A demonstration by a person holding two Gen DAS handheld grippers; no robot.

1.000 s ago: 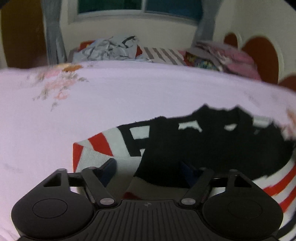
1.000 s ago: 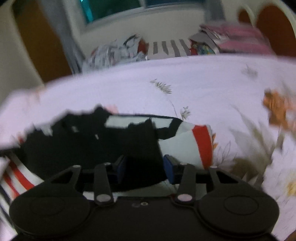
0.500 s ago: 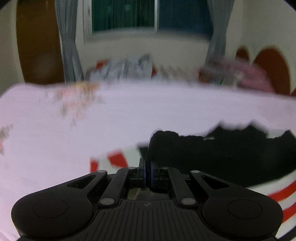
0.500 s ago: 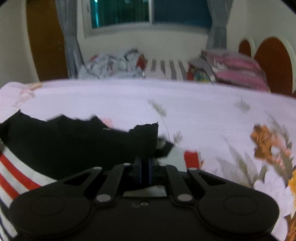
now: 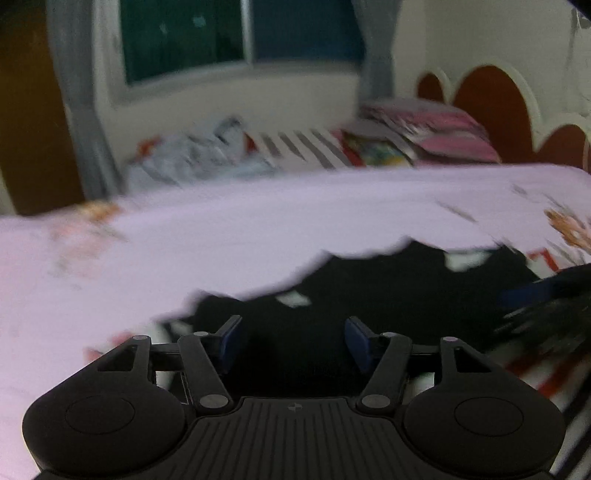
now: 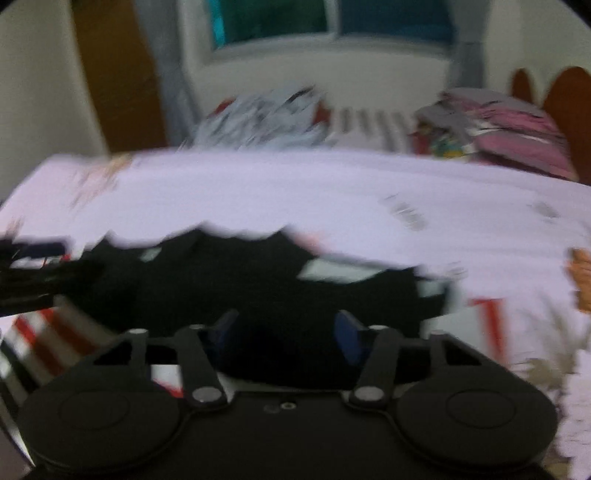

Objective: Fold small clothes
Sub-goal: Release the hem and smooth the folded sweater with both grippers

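Left gripper (image 5: 291,341): jaws spread and opening, nothing pinched, blue pads apart just above the near part of the garment (image 5: 388,295). Right gripper (image 6: 282,338): jaws likewise spread and opening, nothing between the pads, poised over the same garment (image 6: 258,280); its blurred tip showed at the right edge of the left wrist view. Garment: a small black top with white patches and red-and-white striped parts, lying on the bedsheet (image 5: 221,229) directly ahead of both grippers, released by both. Its black layer lay over the striped portion, stripes showing beyond the black at both sides, which suggested one fold had been laid down; whether the edges lined up could not be told through the motion blur. Judged remaining: at least one further fold to make the garment compact, then setting it aside. Bedsheet: pale lilac with flower print, bare beyond the garment. Beyond the garment, at the far edge of the bedsheet: a heap of crumpled clothes (image 5: 195,155), a striped piece, and a pink stack (image 5: 436,129). Behind these: wall, window (image 5: 240,33), curtains.
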